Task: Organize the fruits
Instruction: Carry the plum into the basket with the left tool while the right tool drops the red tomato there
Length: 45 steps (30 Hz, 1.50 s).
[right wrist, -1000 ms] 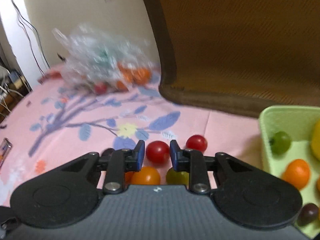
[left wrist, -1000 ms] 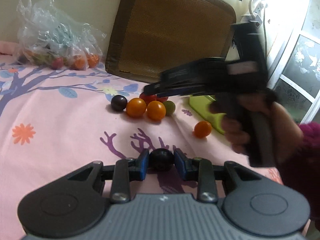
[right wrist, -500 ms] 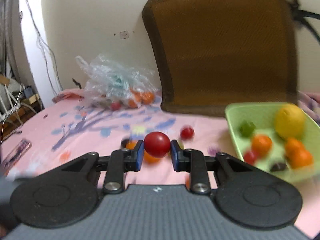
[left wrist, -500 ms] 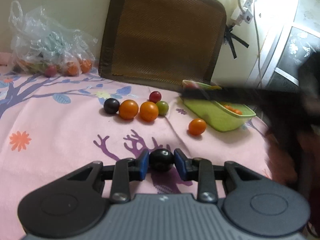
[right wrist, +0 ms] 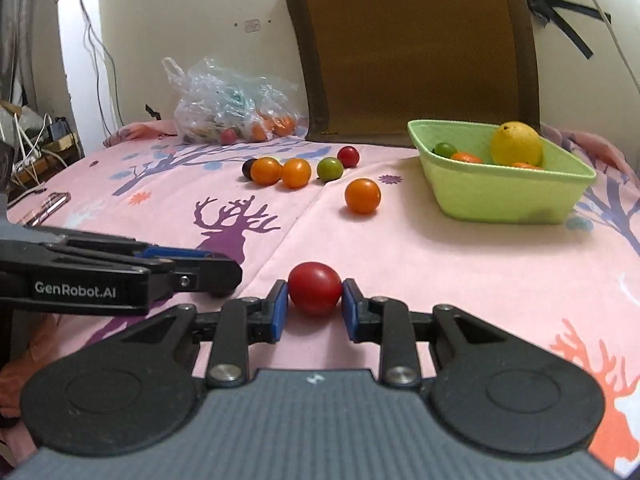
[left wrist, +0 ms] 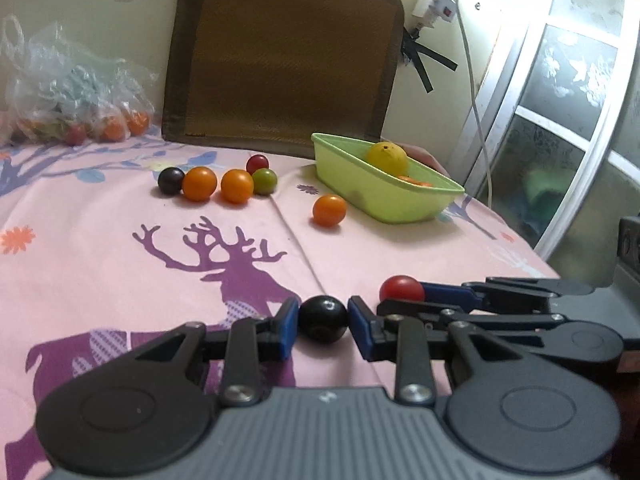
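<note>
My left gripper (left wrist: 323,326) is shut on a black cherry tomato (left wrist: 323,319), low over the pink cloth. Beside it on the right, my right gripper (right wrist: 314,304) is shut on a red cherry tomato (right wrist: 315,288); the same red tomato (left wrist: 401,288) shows in the left wrist view. A green basket (right wrist: 500,196) at the right holds a yellow lemon (right wrist: 516,144) and several small tomatoes. Loose fruit lies in a row further back: a dark tomato (left wrist: 171,181), two orange ones (left wrist: 199,184), a green one (left wrist: 264,181), a red one (left wrist: 257,163). One orange tomato (right wrist: 362,196) lies alone near the basket.
A clear plastic bag (right wrist: 232,108) with more fruit sits at the back left. A brown chair back (right wrist: 412,48) stands behind the cloth. A cable and power strip (left wrist: 434,4) hang on the wall. A window frame (left wrist: 568,100) is at the right.
My right gripper has lifted the red tomato from the row and pulled back low beside the left gripper. The left gripper has kept its hold on the black tomato and drawn back too.
</note>
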Tool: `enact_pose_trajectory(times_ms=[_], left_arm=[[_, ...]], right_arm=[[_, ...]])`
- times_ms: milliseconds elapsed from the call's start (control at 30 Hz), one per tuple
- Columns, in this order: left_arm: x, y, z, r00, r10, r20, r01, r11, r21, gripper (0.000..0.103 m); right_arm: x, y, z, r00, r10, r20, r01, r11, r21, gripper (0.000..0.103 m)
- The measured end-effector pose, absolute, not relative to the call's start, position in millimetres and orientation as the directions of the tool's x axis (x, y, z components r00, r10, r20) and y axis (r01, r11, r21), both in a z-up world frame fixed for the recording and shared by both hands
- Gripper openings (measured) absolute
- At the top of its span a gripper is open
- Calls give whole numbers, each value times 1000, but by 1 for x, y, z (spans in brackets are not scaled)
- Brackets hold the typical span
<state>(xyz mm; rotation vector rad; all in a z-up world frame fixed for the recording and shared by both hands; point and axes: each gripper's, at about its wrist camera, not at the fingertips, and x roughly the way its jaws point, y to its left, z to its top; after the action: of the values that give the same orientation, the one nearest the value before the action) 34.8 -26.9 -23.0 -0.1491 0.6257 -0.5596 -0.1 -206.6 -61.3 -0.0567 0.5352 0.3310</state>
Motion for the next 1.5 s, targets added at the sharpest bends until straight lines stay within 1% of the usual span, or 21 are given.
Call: enact_pose_trajectory(times_ms=[100,267,367,1500], left_arm=[[34,-28,-23,673,-531,-515,448,846,-287,30],[34,-29,-23,676,-528,-515,449,848,-280,31],[34,-30,-23,678,-523,-516,450,851,-271,29],[35,-28,-24,674,-531,-513,452,846,-283,30]], right_arm=[[-5,-208,-63,813,291,-504,-327,945,19,33],[-4,-210,-64,810,299,-504,-325,945,38,33],[-4,-209,-65,809,301,-505,-331,943,34,36],[-6,-206,-64,809,293,-509,-330,944,18,36]])
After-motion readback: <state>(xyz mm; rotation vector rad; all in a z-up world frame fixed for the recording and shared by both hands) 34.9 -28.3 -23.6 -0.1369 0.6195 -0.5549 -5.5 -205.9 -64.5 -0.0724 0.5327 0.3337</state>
